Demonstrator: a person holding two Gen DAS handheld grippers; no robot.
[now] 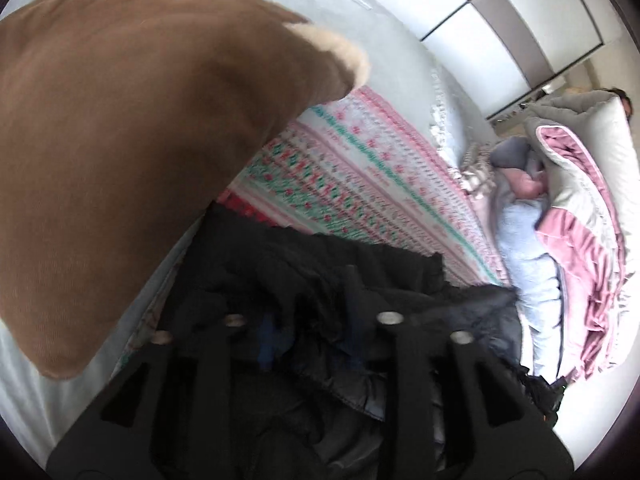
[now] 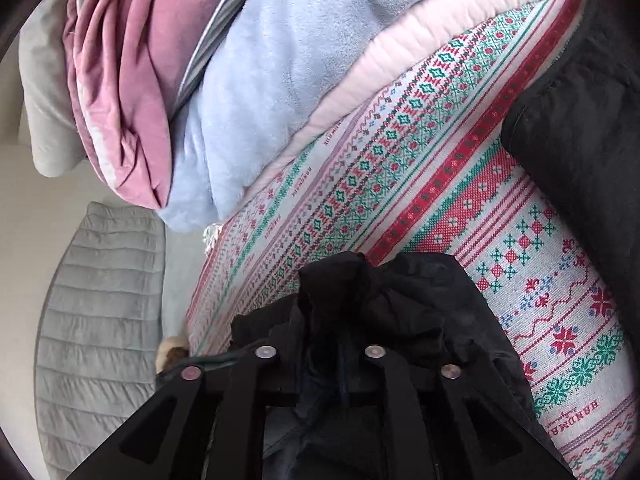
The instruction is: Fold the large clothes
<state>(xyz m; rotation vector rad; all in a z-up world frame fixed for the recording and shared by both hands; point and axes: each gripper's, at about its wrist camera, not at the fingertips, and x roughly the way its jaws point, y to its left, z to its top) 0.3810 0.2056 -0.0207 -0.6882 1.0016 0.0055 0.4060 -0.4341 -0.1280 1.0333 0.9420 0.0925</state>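
The black jacket [image 1: 304, 280] lies bunched on the bed, on a patterned bedspread [image 1: 360, 184] with red, green and pink bands. In the left wrist view the left gripper [image 1: 308, 300] is buried in the dark folds; cloth covers the fingertips, so I cannot tell whether its jaws are closed on the fabric. A brown garment [image 1: 120, 140] with a cream fleece edge fills the left of this view, just above the jacket. Far right, a pile of pink, grey and pale blue bedding [image 1: 560, 216] sits at the bed's edge.

In the right wrist view the right gripper [image 2: 320, 320] has its jaws drawn together on a raised fold of the black jacket [image 2: 360, 304], which stands up over the patterned bedspread [image 2: 460, 184]. More black cloth lies far right. The bedding [image 2: 256, 80] is heaped at the far left, with a grey quilted mat [image 2: 100, 300] below it.
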